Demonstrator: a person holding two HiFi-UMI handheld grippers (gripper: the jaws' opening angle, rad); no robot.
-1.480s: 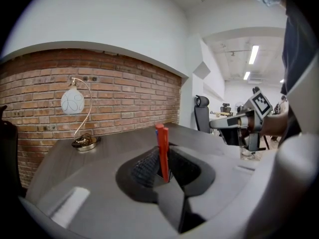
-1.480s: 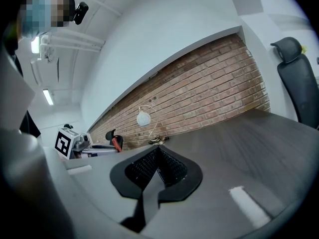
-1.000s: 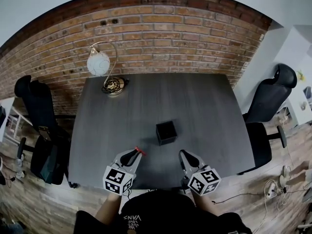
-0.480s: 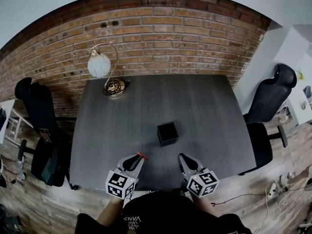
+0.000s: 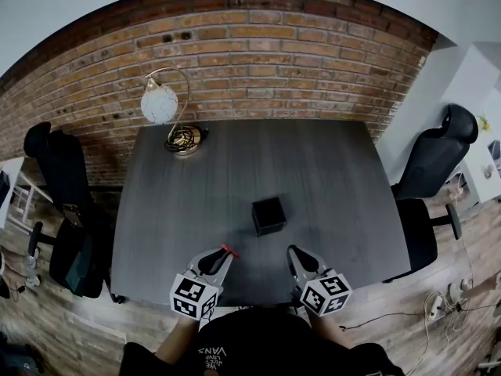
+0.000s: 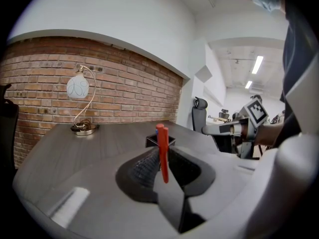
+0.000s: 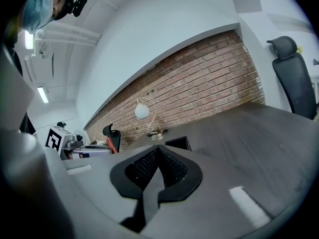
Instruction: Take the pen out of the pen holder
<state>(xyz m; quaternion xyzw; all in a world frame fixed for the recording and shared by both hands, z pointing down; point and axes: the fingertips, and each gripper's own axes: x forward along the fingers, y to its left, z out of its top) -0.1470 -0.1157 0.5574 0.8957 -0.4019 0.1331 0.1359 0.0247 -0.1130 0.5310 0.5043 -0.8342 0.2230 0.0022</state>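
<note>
The black square pen holder stands near the middle of the dark table. My left gripper hovers over the near edge, shut on a red pen. In the left gripper view the pen stands upright between the pads of the left gripper, with the holder just behind it. My right gripper is beside it to the right, shut with nothing in it. In the right gripper view the right gripper has its pads meeting, with the holder beyond; the pen shows at the left.
A globe lamp with a curved brass stem stands at the table's far left corner by the brick wall. Black office chairs stand at the left and the right of the table. Cables lie on the wooden floor at the right.
</note>
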